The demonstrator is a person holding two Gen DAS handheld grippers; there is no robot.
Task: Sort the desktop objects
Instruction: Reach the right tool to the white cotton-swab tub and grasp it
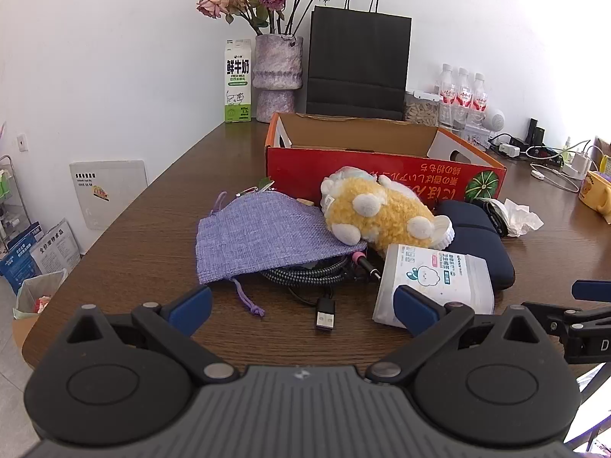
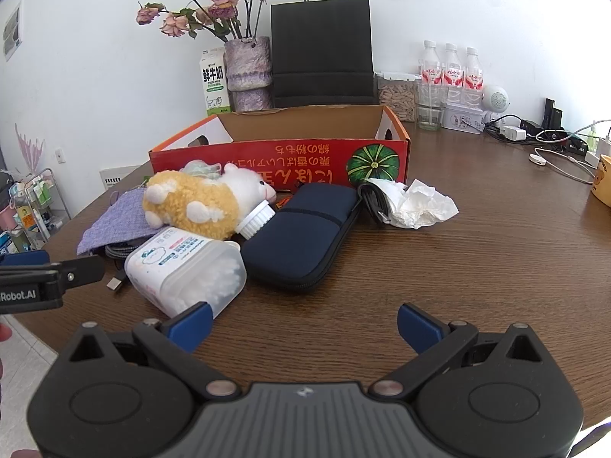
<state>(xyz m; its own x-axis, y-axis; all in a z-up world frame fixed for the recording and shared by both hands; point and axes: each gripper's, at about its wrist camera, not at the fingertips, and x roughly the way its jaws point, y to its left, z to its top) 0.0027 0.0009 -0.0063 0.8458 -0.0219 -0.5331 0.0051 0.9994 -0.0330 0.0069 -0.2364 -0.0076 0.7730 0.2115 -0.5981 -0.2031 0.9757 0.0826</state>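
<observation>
Brown wood-grain table (image 2: 477, 267): round front edge under both claws, wide bare stretch right of the red box (image 2: 282, 160) and in front of the navy case (image 2: 305, 236); left side drops off to floor clutter.

Red box = landmark. Corrugated cardboard, open top, nothing seen inside, handle cutouts in the end walls. Behind it: matte black paper bag (image 1: 359, 65), rough purple vase (image 1: 277, 76) w/ dried roses, milk carton (image 1: 237, 80).

All in front of the box, bunched tight:
- navy case, soft zip oblong, lying flat.
- lilac woven pouch (image 1: 263, 236), coarse cloth, draped over a braided cable coil (image 1: 305, 274); USB plug sticks out toward cam.
- fuzzy yellow/white plush (image 1: 378, 213), leaning on pouch + case.
- clear plastic cotton-swab tub (image 2: 187, 267), on its side, nearest the claws.
- crumpled white tissue (image 2: 416, 202), at box's front right corner.

Left gripper (image 1: 301, 311) spread wide, nothing pinched, blue pads above plug and tub. Right gripper (image 2: 305, 324) spread wide, empty, over bare wood.
</observation>
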